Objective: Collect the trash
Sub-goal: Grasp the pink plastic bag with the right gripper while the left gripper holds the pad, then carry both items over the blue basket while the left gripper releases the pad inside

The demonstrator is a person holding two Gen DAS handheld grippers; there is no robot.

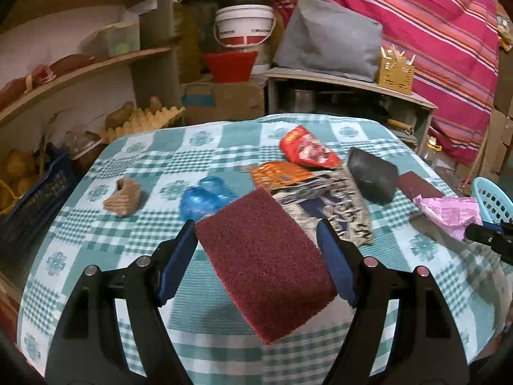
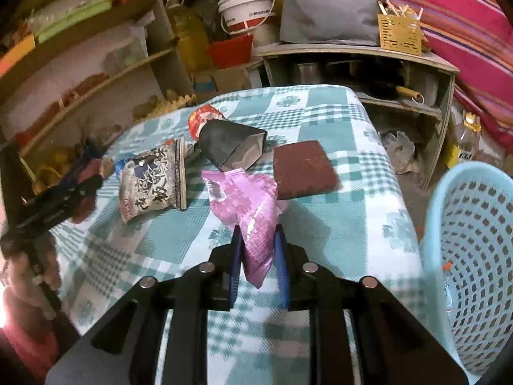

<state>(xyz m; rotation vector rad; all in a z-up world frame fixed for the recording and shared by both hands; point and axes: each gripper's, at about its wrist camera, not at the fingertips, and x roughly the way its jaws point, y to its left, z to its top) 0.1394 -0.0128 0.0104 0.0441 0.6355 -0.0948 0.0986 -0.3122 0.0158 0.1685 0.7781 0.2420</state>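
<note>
My left gripper (image 1: 256,234) is shut on a maroon scouring pad (image 1: 263,263) and holds it above the checked tablecloth (image 1: 128,256). My right gripper (image 2: 258,240) is shut on a pink plastic wrapper (image 2: 253,215), also visible in the left wrist view (image 1: 449,213). On the table lie a red snack bag (image 1: 307,149), an orange wrapper (image 1: 275,173), a grey printed noodle packet (image 2: 150,183), a black pouch (image 2: 231,144), a second maroon pad (image 2: 304,168), blue crumpled plastic (image 1: 202,197) and a brown scrap (image 1: 123,197). A light blue basket (image 2: 471,256) stands at the table's right edge.
Wooden shelves (image 1: 80,70) with jars and an egg tray line the left. A low cabinet (image 2: 368,54) with a grey bag and yellow holder stands behind the table. A white bucket (image 1: 243,25) and red bowl sit at the back. A striped pink cloth (image 1: 433,32) hangs right.
</note>
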